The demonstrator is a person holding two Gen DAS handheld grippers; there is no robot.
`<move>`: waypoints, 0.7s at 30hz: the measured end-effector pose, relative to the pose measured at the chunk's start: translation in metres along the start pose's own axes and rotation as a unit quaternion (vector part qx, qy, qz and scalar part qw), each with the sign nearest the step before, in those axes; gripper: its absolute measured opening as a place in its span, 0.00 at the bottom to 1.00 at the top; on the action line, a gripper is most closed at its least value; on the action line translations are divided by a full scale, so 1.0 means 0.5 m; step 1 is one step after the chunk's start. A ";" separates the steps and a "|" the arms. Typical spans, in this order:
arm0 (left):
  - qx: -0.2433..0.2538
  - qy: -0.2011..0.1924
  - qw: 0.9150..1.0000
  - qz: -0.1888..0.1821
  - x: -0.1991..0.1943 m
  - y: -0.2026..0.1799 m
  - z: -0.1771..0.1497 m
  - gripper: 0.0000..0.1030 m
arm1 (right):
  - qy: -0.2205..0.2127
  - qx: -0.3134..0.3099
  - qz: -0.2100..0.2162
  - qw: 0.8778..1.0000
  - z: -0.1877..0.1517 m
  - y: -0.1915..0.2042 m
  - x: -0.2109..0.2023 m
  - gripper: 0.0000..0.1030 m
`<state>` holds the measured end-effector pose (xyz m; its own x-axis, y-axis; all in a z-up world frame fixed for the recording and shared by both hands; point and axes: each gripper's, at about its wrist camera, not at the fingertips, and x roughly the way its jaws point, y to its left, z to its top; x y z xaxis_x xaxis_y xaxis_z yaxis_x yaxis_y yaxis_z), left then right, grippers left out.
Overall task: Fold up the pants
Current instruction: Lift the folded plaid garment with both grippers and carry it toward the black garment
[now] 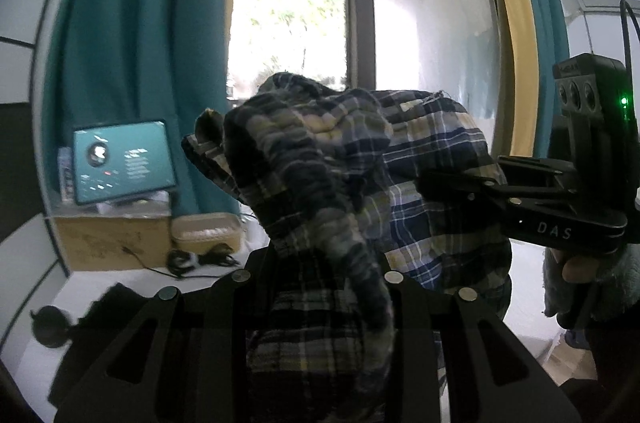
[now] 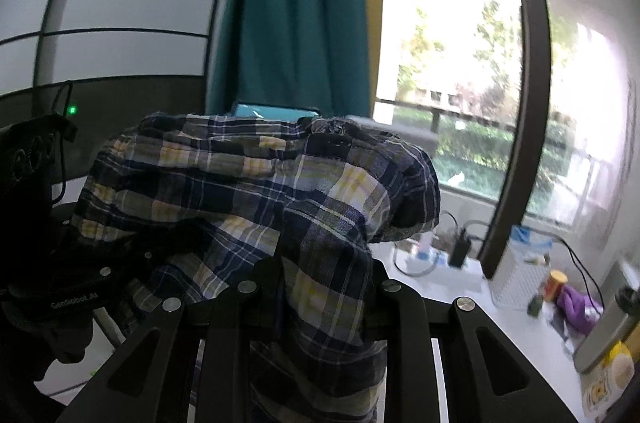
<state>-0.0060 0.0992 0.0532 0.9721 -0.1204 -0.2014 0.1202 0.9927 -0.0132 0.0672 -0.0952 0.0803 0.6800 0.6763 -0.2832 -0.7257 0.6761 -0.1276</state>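
Note:
The pants (image 1: 424,175) are blue, white and yellow plaid cloth, bunched and held up in the air between both grippers. My left gripper (image 1: 320,263) is shut on a fold of them; cloth drapes over its fingers and hides the tips. My right gripper (image 1: 448,183) reaches in from the right in the left wrist view and is shut on the cloth too. In the right wrist view the pants (image 2: 256,179) hang over my right gripper (image 2: 320,279), and my left gripper (image 2: 132,255) holds them at the left.
A white table (image 2: 452,307) lies below, with a white perforated box (image 2: 516,275), cables, a purple cloth (image 2: 576,303) and small items at the right. A tablet (image 1: 124,161) stands on a cardboard box (image 1: 112,243) by the teal curtain (image 1: 132,43). A window is behind.

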 end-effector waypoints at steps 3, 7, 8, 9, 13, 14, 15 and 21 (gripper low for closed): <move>0.001 -0.015 1.000 0.016 -0.033 0.030 0.004 0.26 | -0.012 -0.015 0.011 1.000 0.020 0.031 0.005 0.25; 0.000 -0.027 0.999 0.035 -0.065 0.066 0.006 0.26 | -0.025 -0.028 0.032 0.999 0.044 0.067 0.022 0.25; 0.000 -0.028 0.999 0.041 -0.073 0.077 0.006 0.26 | -0.026 -0.030 0.038 0.998 0.048 0.079 0.028 0.25; -0.001 -0.029 0.999 0.046 -0.077 0.085 0.006 0.26 | -0.027 -0.032 0.042 0.998 0.052 0.085 0.034 0.25; -0.007 -0.026 0.997 0.066 -0.094 0.128 -0.003 0.26 | -0.025 -0.035 0.062 0.997 0.060 0.113 0.066 0.25; -0.007 -0.025 0.997 0.069 -0.095 0.134 -0.005 0.26 | -0.024 -0.034 0.065 0.997 0.059 0.116 0.076 0.25; -0.006 -0.021 0.997 0.073 -0.097 0.142 -0.007 0.26 | -0.022 -0.032 0.069 0.997 0.058 0.117 0.089 0.25; 0.002 0.004 0.997 0.083 -0.081 0.178 -0.018 0.26 | 0.005 -0.007 0.087 0.996 0.029 0.118 0.167 0.25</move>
<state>-0.0367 0.1926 0.0516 0.9772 0.0463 -0.2074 -0.0422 0.9988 0.0241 0.0825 0.0053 0.0628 0.5424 0.7799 -0.3124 -0.8341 0.5442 -0.0895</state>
